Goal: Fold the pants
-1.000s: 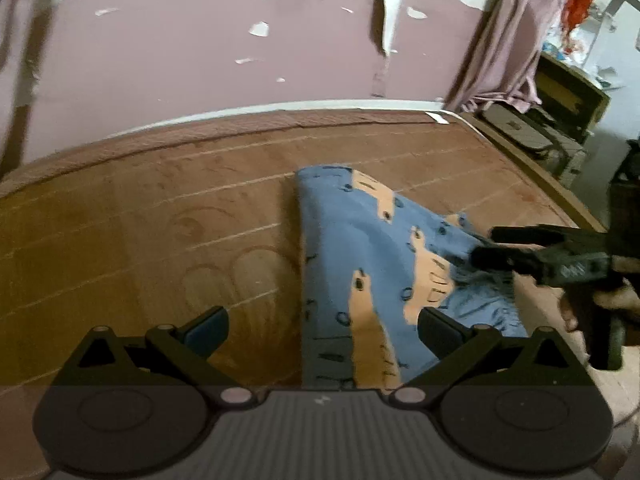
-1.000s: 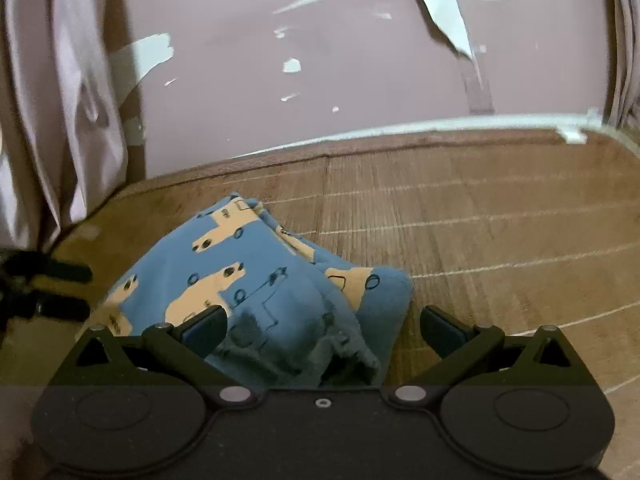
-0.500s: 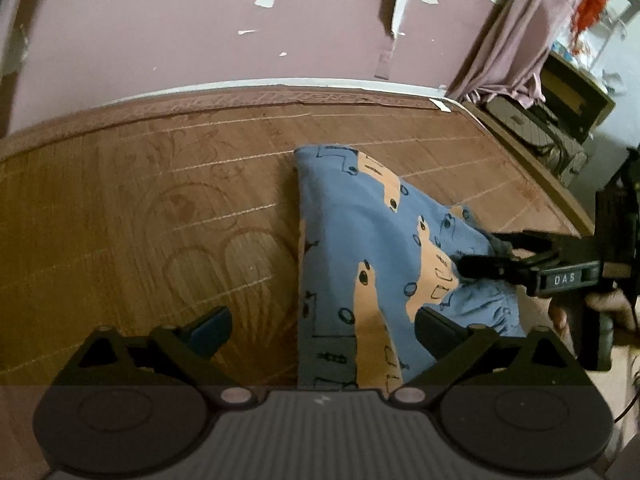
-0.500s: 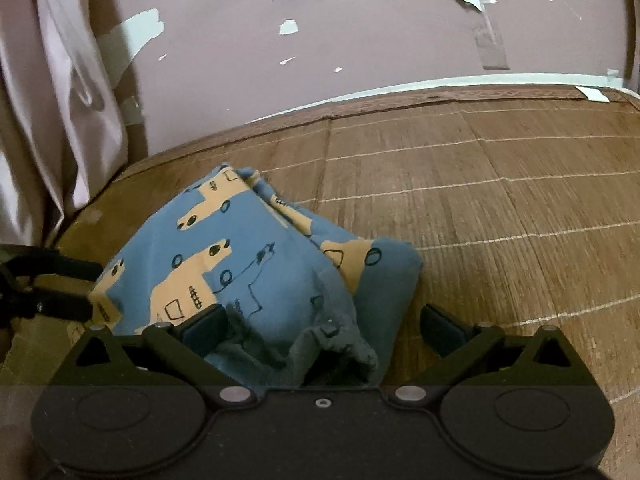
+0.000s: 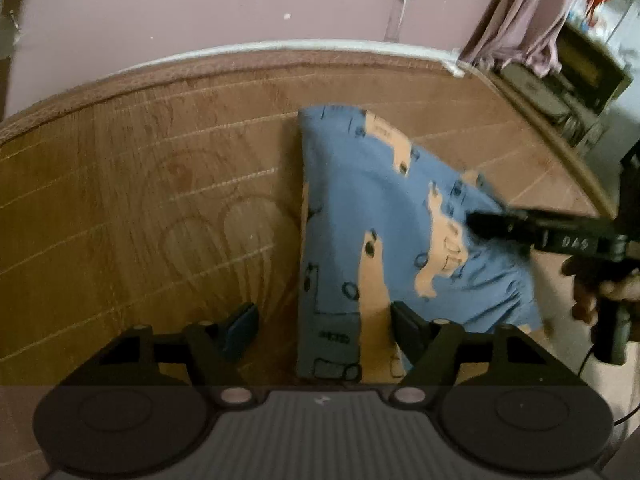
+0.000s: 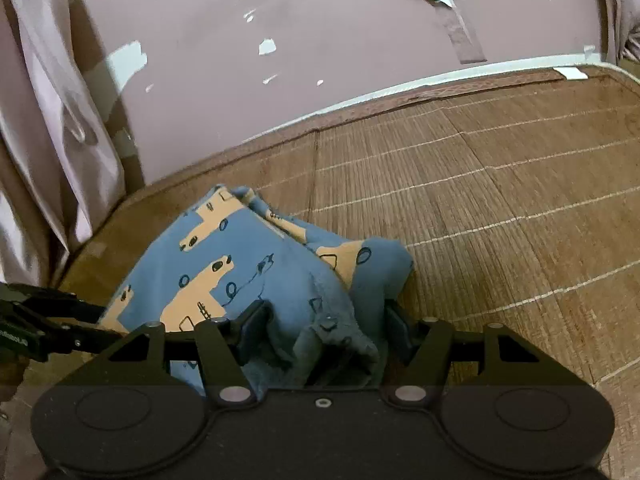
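Pants (image 5: 384, 240) folded on bamboo mat (image 5: 140, 200), both claws closing around cloth edges: left claw (image 5: 324, 332), right claw (image 6: 324, 332).

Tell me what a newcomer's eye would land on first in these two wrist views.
First, the blue cotton pants printed with tan cars, lying partly folded on the brown woven bamboo mat. Next, the two black grippers: the left gripper closing around the pants' near hem, the right gripper closing around the bunched waistband. Behind the mat, the mauve wall with peeling paint.
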### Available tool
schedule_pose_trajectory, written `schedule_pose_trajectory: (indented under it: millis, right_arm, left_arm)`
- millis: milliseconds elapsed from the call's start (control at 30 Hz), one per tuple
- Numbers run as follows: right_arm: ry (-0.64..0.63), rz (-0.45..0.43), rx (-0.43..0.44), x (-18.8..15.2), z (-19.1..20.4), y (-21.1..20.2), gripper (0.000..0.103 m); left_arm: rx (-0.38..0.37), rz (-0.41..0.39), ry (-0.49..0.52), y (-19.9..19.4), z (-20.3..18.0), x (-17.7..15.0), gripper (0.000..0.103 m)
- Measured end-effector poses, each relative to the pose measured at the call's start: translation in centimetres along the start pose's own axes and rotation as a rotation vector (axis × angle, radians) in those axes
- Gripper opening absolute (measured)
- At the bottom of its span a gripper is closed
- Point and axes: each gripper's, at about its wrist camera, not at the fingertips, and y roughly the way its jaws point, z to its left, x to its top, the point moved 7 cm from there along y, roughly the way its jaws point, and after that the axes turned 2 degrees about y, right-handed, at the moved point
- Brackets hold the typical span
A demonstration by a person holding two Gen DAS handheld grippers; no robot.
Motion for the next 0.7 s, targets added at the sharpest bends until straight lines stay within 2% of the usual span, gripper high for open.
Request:
schedule_pose_trajectory:
  millis: [67,133,200,267,333,467,700]
  right_arm:
    - [-0.003,0.003,-0.034,0.0,0.2,0.1,0.063]
    - [-0.006,0.003,-0.06,-0.1,0.5,0.1,0.049]
    - [0.008,-0.007,-0.063,-0.2,0.6,-0.1,0.043]
    - [0.015,-0.023,-0.073,-0.4,0.8,-0.4,0.037]
    - [0.003,-0.04,-0.09,-0.5,1.2,-0.7,0.031]
    - [-0.056,-0.066,-0.144,-0.8,2.5,-1.7,0.025]
    - [-0.183,-0.1,-0.219,-1.9,5.3,-3.6,0.021]
  left_arm:
    - [0.002,0.004,0.012,0.0,-0.3,0.0,0.072]
    - [-0.008,0.01,0.016,0.0,-0.7,0.0,0.062]
    - [-0.017,0.021,0.015,0.0,-1.0,0.0,0.055]
    - [-0.028,0.027,0.016,0.0,-1.2,0.0,0.044]
    - [-0.046,0.028,0.028,0.0,-1.7,0.1,0.026]
    - [-0.012,0.004,0.105,-0.6,-2.7,0.1,0.021]
    - [-0.031,-0.009,0.103,-1.9,-2.9,-0.6,0.019]
